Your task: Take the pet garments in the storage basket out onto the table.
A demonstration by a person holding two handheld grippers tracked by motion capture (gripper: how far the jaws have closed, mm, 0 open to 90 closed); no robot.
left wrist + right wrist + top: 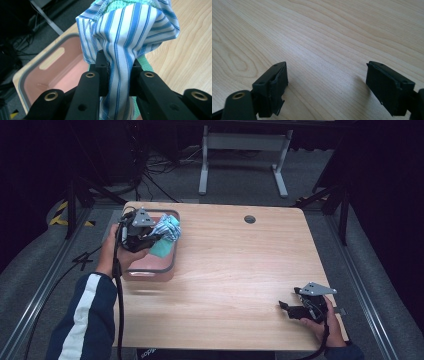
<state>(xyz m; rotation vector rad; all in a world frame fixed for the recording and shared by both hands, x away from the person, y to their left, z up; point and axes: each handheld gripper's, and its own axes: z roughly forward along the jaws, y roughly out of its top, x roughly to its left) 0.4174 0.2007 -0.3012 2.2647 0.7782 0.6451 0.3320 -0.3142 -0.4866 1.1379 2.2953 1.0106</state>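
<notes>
High view. The left gripper (159,238) is held over the pink bin (172,262), which stands at the surface's (235,270) far-left corner. A striped cloth (162,227), bunched with a green cloth (161,250), hangs from it above the bin's right rim. Judged purpose: the bundle is raised clear of the bin wall so it can pass over the rim, in or out; direction cannot be told. The right gripper (286,308) rests low near the surface's near-right corner, well apart from the bin, evidently parked out of the working zone. A round cable hole (250,219) lies near the far edge; a white table frame (245,142) stands on the floor beyond. Nothing sits between the two grippers.

Left gripper view. The jaws are clamped on a gathered fold of the striped cloth (130,37), which rises between them; the green cloth (145,63) shows behind and above. The pink bin (30,72) lies below left, its interior bare where visible, with a handle slot in its wall. The bin rim is the one obstruction the hanging fabric could catch on.

Right gripper view. The right gripper (327,82) has its jaws wide apart, holding nothing, just above bare wood of the surface (324,32).
</notes>
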